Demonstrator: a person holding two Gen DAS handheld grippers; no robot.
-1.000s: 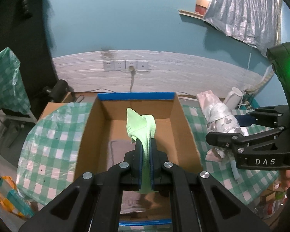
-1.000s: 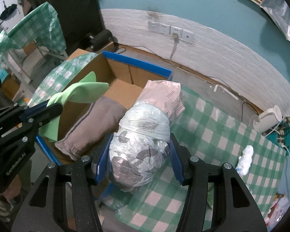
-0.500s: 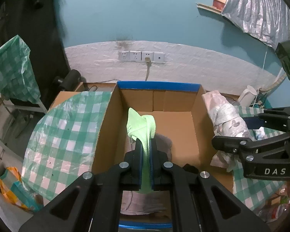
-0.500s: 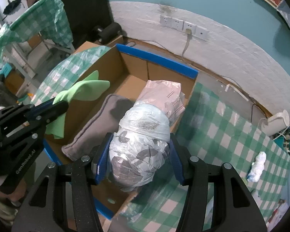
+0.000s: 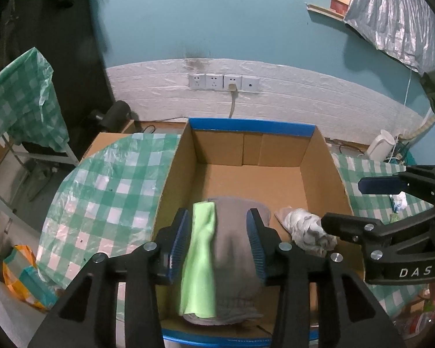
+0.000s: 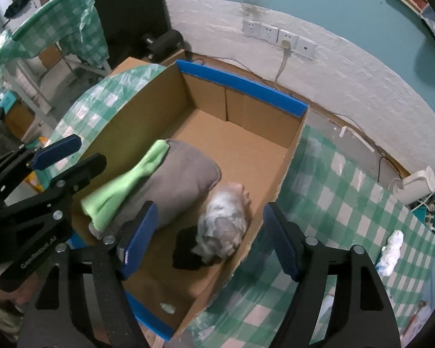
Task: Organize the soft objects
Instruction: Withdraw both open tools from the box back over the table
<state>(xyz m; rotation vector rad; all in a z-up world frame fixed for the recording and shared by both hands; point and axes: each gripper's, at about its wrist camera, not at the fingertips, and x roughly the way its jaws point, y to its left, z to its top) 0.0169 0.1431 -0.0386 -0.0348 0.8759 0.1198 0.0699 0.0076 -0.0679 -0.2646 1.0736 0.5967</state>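
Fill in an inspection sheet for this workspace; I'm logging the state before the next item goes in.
Surface: table under a green checked cover.
Job's things: box holds a grey cushion, a green cloth lying on it, a silver bundle beside it and a black item.
Clutter: white wad on the cover.
Grippers: left claw and right claw have just opened; nothing gripped.
Cables: one plug in the wall sockets; more wires by the white kettle.
Surroundings: teal wall, white brick band.
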